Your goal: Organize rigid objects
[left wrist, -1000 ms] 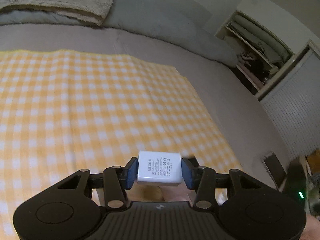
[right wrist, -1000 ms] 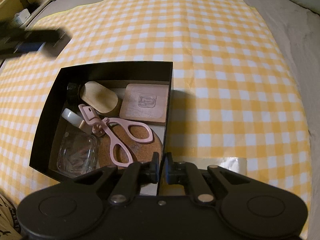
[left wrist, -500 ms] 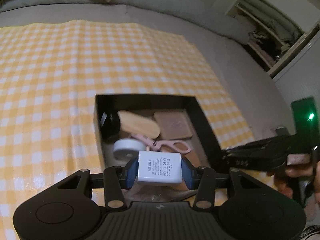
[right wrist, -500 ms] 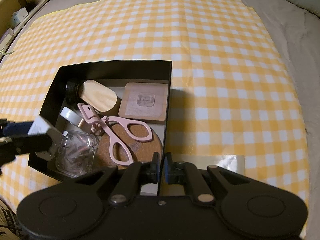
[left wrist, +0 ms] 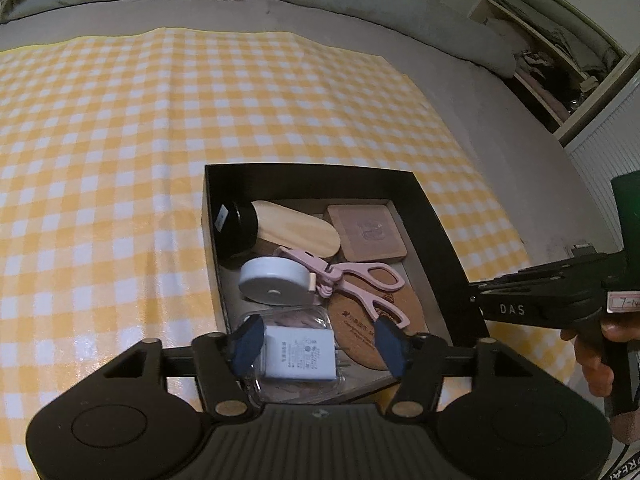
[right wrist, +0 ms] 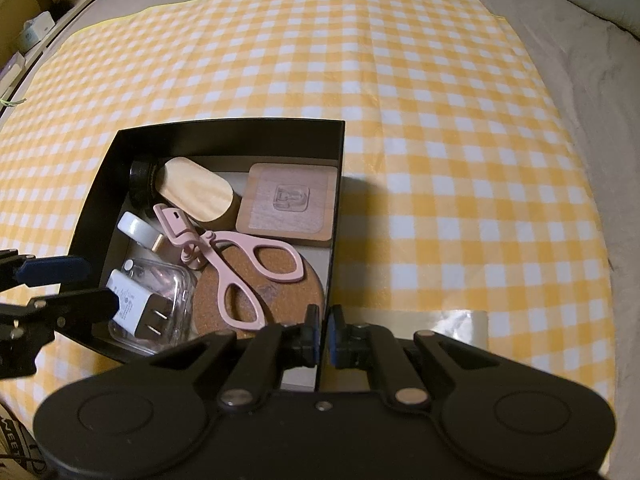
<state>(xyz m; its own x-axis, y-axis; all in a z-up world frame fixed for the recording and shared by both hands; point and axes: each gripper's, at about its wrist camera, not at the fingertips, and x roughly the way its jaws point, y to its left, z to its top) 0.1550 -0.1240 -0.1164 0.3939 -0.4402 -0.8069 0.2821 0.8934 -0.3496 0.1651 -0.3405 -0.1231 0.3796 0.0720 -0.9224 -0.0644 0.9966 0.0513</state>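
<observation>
— Where was the charger [left wrist: 299, 353] at that moment?

— Between the fingers of my left gripper [left wrist: 316, 346], whose jaws stood wide apart and off its sides. It lay on the clear case [right wrist: 154, 304] in the near corner of the box [left wrist: 304, 170], prongs pointing toward my right.

— And your right gripper [right wrist: 322, 334]?

— Pinched on the box's near wall, just ahead of the fingertips, steadying it.

— What worried you?

— The charger sat on a slick, domed lid, not on the box floor. My guess was that if I pulled the left gripper back carelessly, a fingertip [left wrist: 249, 340] could clip it and tip it off toward the coaster [right wrist: 260, 286] or the pink scissors [right wrist: 236, 260].

— Anything else?

— The box was crowded. I judged that a nudge to the case might shove the white tape [left wrist: 276, 286] beyond it. And if my right grip slipped, the box could skid on the checked cloth [right wrist: 440, 120].
</observation>
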